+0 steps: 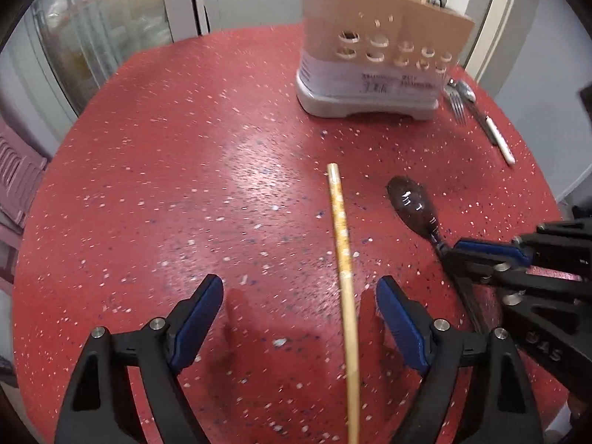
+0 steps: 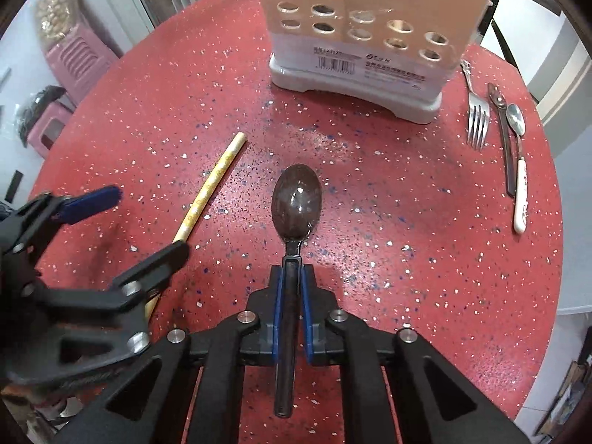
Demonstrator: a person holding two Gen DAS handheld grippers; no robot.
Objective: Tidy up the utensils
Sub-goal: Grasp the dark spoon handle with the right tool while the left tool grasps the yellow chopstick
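A beige utensil holder (image 1: 373,55) (image 2: 366,33) with round holes stands at the far side of the red table (image 1: 185,185) (image 2: 407,259). My left gripper (image 1: 299,296) is open, its fingers either side of a pale chopstick (image 1: 346,281) (image 2: 211,188) lying on the table. My right gripper (image 2: 292,281) is shut on the handle of a dark spoon (image 2: 296,199) (image 1: 412,199), bowl forward, low over the table. The right gripper (image 1: 462,251) also shows in the left wrist view.
A fork (image 2: 477,118) (image 1: 457,103), a knife (image 2: 505,137) and a white-handled spoon (image 2: 520,170) (image 1: 495,133) lie to the right of the holder. Pink stools (image 2: 74,63) stand beyond the table's left edge. Several utensils stick out of the holder's top.
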